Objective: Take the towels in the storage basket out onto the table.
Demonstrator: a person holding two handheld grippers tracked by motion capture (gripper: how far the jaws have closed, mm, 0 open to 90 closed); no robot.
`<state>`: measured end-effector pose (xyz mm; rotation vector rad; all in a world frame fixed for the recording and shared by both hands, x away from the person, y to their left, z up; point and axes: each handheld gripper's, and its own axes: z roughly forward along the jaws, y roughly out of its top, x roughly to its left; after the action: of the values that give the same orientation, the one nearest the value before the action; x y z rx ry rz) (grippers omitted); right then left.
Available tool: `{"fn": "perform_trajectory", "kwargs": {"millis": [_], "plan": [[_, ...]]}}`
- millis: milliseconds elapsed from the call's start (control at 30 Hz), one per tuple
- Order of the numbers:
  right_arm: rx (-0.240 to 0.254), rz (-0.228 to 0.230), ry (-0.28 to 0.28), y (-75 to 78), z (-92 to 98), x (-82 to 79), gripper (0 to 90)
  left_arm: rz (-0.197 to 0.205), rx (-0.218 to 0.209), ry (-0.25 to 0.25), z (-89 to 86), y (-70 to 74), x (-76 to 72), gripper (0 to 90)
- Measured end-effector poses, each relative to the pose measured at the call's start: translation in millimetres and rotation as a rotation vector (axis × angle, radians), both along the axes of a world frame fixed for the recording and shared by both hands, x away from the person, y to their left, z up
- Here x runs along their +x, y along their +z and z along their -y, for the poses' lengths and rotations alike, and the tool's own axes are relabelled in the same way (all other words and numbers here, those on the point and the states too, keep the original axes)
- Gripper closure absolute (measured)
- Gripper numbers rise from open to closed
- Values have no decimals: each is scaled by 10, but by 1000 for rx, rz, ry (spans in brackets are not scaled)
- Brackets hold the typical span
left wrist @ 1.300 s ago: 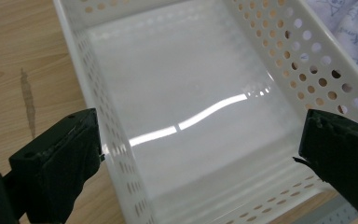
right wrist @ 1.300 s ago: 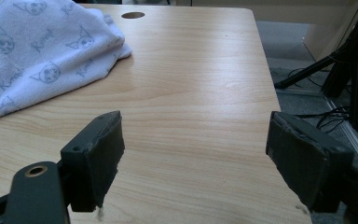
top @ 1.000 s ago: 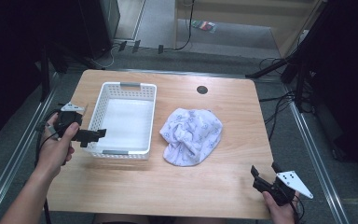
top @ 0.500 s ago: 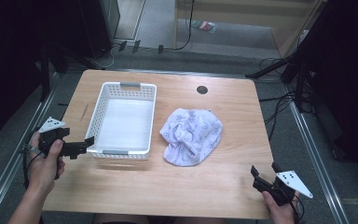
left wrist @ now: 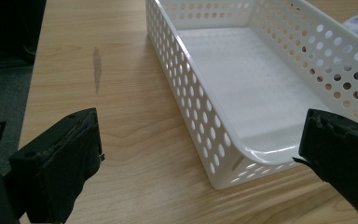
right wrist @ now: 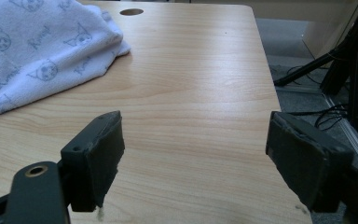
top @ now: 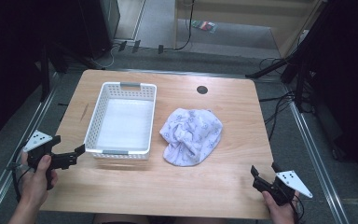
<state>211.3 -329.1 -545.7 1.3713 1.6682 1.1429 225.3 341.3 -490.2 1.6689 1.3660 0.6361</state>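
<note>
— Holding my left gripper (top: pixel 67 157) just off the basket's (top: pixel 94 122) near left corner, jaws spread wide with nothing between them. How does it look from your side?

— Left gripper view agrees: the basket's (left wrist: pixel 200 116) rounded corner sits between the two black jaws but farther out, not touching either. It is white, perforated, and nothing lies in it.

— And my right gripper (top: pixel 265 179)?

— Low at the near right corner of the desk (top: pixel 177 191), released as well, jaws apart over bare wood in the right gripper view. It grips nothing.

— Where is the cloth (top: pixel 191 134)?

— Bunched in a heap on the desk, just right of the basket, near but apart from its right wall. It is pale with a small printed pattern. In the right gripper view the cloth (right wrist: pixel 37 51) lies up and to the left of the jaws, well apart from them.

— So I have the left one near the basket and the right one away from the cloth.

— Yes. A round hole (top: pixel 202 89) is in the desk beyond the cloth, toward the far edge.
</note>
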Motion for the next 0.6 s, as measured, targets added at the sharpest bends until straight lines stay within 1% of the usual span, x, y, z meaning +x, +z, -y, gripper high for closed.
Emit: {"fn": "perform_trajectory", "kwargs": {"millis": [67, 100, 133, 200, 233, 333, 367, 400, 433, 600], "plan": [[0, -1, -1, 0, 0, 0, 197, 13, -6, 2, -31, -45, -37, 0], [1, 0, -2, 0, -1, 1, 197, 17, -5, 8, -52, -101, -58, 0], [1, 0, -2, 0, -1, 1, 197, 17, -5, 8, -52, -101, -58, 0], [1, -1, -1, 0, 0, 3, 197, 9, 8, 16, -92, -205, -76, 0], [1, -1, -2, 0, 0, 2, 197, 9, 8, 16, -92, -205, -76, 0], [2, -1, -2, 0, 1, 1, 197, 10, -4, 27, -149, -302, -89, 0], [3, 0, -2, 0, 1, 2, 197, 9, 9, 36, -177, -338, -100, 0], [3, 0, -2, 0, 1, 2, 197, 9, 9, 36, -177, -338, -100, 0], [4, 0, -2, 0, 1, 0, 197, 17, 12, 43, -194, -368, -109, 0], [4, 2, -2, 0, 2, -2, 197, 27, 26, 56, -267, -439, -156, 0]]}}
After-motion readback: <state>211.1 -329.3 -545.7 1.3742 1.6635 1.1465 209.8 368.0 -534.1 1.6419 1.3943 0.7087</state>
